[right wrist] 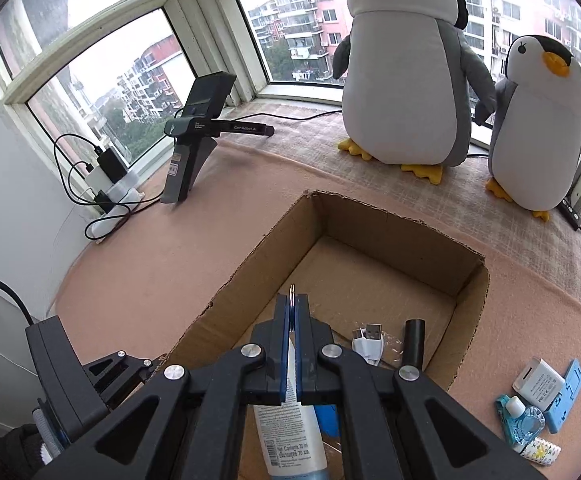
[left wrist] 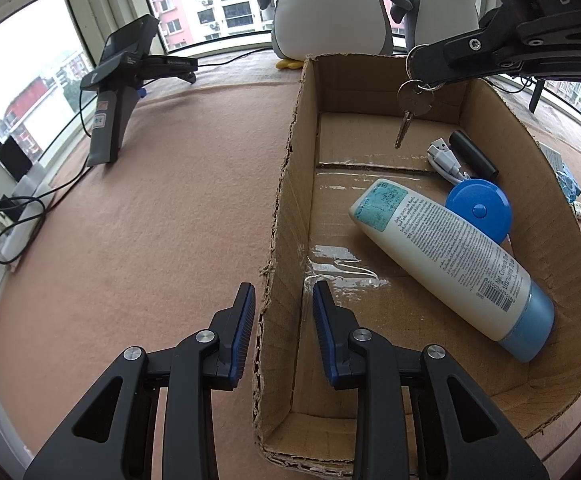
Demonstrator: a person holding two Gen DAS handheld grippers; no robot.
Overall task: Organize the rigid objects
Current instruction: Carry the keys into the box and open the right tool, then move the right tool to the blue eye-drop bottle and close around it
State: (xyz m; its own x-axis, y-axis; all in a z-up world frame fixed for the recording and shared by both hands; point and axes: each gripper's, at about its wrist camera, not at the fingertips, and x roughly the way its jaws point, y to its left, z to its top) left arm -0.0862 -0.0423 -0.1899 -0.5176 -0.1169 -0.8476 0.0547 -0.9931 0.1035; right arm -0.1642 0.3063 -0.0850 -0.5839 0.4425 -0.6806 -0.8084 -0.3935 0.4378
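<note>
A shallow cardboard box (left wrist: 290, 184) with ragged, torn rims and strips of clear tape across its floor sits on the worktop (left wrist: 162, 208), which is covered in a felt-like peach cloth. Inside lie a smooth white tube (left wrist: 442, 252) with a pale blue cap and small printed text — "Net Contents 70 ml" reads in the right wrist view — a round glossy blue disc (left wrist: 479, 209) with a centre button, a coiled white USB cable (left wrist: 446, 160) and a matte black cylinder (left wrist: 473, 153).

The left claw (left wrist: 284, 312), with ribbed blue pads, straddles the box's left wall, one finger outside and one inside, pinching it. The right claw (right wrist: 292, 304) is pressed together on a metal key ring; from it a silver key (left wrist: 408, 114) hangs over the far part of the box, clear of the floor.

Outside the box to the right lie a white adapter (right wrist: 538, 382), a light blue plastic piece (right wrist: 568, 400) and a blue-and-white clip (right wrist: 524, 420). Two plush penguins (right wrist: 406, 92) stand by the window; a black stand (right wrist: 206, 128) reads "GenRobot.AI".
</note>
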